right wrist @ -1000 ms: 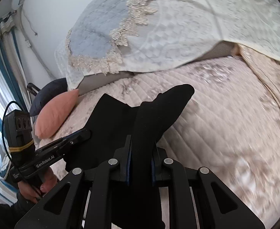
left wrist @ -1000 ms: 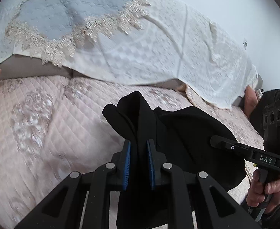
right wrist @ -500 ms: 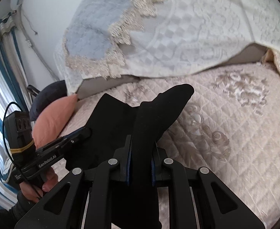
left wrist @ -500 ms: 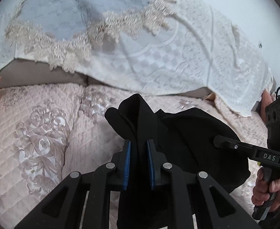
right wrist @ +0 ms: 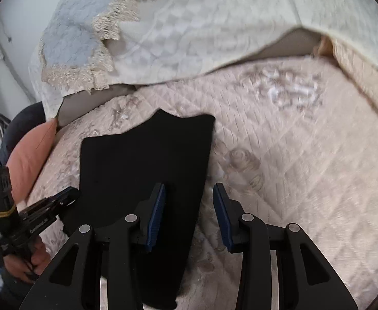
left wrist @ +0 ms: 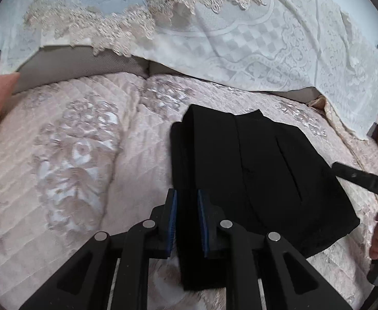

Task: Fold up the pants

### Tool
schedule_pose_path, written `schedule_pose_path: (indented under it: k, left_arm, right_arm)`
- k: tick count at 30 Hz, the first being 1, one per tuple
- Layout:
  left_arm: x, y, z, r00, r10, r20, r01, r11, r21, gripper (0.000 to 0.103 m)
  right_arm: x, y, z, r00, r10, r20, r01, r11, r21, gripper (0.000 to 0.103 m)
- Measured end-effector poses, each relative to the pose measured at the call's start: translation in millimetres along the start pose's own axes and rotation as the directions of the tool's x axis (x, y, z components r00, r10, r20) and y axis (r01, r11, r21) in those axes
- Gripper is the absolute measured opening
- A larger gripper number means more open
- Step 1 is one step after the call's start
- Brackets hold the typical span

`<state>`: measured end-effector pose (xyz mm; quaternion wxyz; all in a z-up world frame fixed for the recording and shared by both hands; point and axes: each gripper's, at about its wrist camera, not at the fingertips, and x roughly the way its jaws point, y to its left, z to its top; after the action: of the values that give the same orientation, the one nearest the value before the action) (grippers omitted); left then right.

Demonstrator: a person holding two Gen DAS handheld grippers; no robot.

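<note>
Half a second ago both grippers held the black pants (left wrist: 253, 170) bunched in the air; now the pants lie flat on the quilted bed (left wrist: 72, 170). The left gripper (left wrist: 186, 219) stays clamped on one edge, while the right gripper (right wrist: 189, 214) has parted, straddling the other edge. Being soft, limp and light, the cloth probably handles best pinched at its edges.

A home bedroom: quilted bed (left wrist: 85, 155), lace-covered headboard (left wrist: 214, 38), pillow (right wrist: 31, 160).

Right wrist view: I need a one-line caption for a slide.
Open right claw over black pants lying flat on the quilted bed; left claw at their other edge.
</note>
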<state>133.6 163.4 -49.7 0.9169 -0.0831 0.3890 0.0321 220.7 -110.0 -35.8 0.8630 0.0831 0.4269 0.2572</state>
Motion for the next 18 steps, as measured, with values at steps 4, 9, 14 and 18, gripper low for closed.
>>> schedule_pose_path:
  k: [4, 9, 14, 18]
  left_arm:
    - [-30.8, -7.9, -4.4, 0.997, 0.031, 0.069, -0.033, 0.999, 0.026, 0.018]
    - [-51.5, -33.7, -14.3, 0.995, -0.022, 0.102, 0.013, 0.997, 0.082, 0.018]
    - [-26.7, -43.8, -29.4, 0.999, -0.039, 0.027, 0.036, 0.995, 0.097, 0.018]
    - [-23.3, -45.3, -34.4, 0.998, -0.031, 0.045, 0.026, 0.994, 0.108, 0.019]
  right_arm:
    - [-13.3, 29.8, -13.7, 1.000, -0.008, 0.024, 0.011, 0.992, -0.126, 0.039]
    - [-9.1, 52.2, -36.7, 1.000, -0.014, 0.008, 0.015, 0.976, -0.216, 0.039]
    - [8.2, 53.4, -48.2, 0.996, -0.081, -0.027, 0.071, 0.961, -0.267, 0.039]
    - [14.0, 57.3, -51.8, 0.992, -0.122, -0.024, 0.109, 0.945, -0.307, 0.039]
